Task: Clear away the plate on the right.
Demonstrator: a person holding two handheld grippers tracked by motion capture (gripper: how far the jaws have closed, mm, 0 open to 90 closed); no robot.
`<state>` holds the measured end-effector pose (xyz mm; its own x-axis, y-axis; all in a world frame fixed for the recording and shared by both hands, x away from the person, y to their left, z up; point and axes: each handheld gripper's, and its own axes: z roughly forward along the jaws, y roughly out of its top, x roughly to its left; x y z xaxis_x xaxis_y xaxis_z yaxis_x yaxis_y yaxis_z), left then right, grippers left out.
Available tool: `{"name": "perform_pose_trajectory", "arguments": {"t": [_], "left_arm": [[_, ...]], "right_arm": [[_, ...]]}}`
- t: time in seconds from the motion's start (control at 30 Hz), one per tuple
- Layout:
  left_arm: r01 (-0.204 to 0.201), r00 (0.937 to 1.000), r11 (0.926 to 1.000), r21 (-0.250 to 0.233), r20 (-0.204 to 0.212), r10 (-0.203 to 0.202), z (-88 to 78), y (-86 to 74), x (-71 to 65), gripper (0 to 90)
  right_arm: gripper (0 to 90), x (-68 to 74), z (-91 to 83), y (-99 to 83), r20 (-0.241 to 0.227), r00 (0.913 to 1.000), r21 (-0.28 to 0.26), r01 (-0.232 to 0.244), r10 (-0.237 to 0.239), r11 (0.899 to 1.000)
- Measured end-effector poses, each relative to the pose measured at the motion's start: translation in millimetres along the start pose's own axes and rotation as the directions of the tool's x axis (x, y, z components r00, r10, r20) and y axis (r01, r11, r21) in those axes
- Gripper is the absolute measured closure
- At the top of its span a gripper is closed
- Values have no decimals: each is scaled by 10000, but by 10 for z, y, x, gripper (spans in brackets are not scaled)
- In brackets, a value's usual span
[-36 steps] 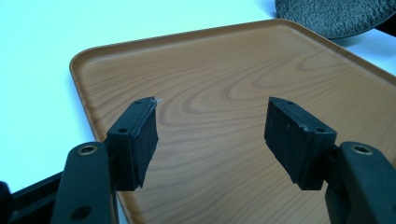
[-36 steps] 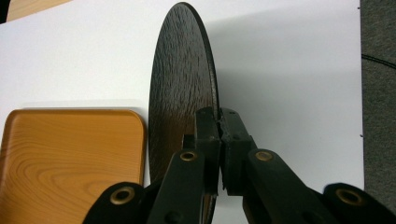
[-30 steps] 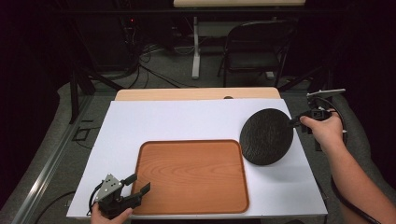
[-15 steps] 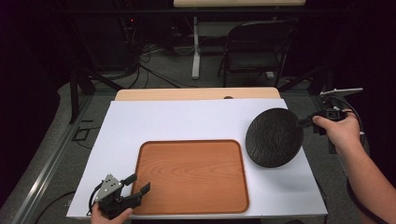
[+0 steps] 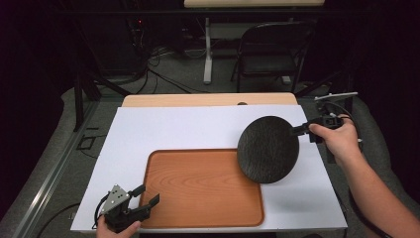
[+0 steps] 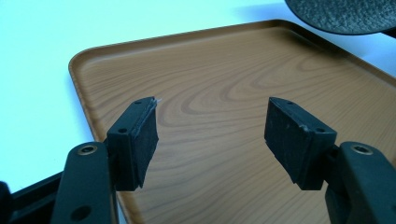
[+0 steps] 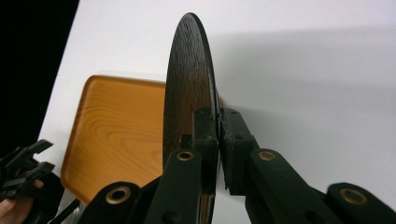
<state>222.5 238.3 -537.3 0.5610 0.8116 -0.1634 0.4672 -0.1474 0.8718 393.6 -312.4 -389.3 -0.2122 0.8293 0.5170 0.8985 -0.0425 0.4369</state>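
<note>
Behind my table the room is dark: a folding chair (image 5: pixel 270 52), floor cables (image 5: pixel 163 64) and a table leg sit well back. My work surface is a white board (image 5: pixel 188 129) on the table, carrying a wooden tray (image 5: pixel 198 188). My right gripper (image 5: pixel 303 130) is clamped on the rim of a black round plate (image 5: pixel 267 148), which hangs tilted above the tray's far right corner. In the right gripper view I see the plate edge-on between the jaws. My left gripper (image 5: pixel 147 195) rests at the tray's near left corner, jaws wide and empty, nothing between it and the tray. I can read no writing anywhere.
</note>
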Motion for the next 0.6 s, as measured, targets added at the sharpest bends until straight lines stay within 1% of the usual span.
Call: {"name": "perform_pose_trajectory", "arguments": {"t": [0.13,0.27,0.33,0.43,0.5,0.6], "left_arm": [[-14,10000,10000,6,32,14,2,0,1,344],[-34,10000,10000,7,24,34,-2,0,0,344],[-12,10000,10000,-9,28,12,-5,-1,-2,344],[-22,10000,10000,-14,44,22,-3,-1,-2,344],[-30,10000,10000,-7,47,30,-2,0,-1,345],[-21,10000,10000,16,53,21,1,1,-1,345]], "right_arm": [[855,199,171,0,-347,9989,219,329,-321,9992],[852,420,390,-31,-723,9949,564,744,-703,9956],[852,503,492,-58,-894,9918,681,971,-908,9929],[852,658,672,-116,-1171,9865,1075,1268,-1141,9861],[851,723,788,-151,-1399,9807,1199,1537,-1366,9808],[849,812,926,-203,-1695,9758,1471,1638,-1383,9755]]}}
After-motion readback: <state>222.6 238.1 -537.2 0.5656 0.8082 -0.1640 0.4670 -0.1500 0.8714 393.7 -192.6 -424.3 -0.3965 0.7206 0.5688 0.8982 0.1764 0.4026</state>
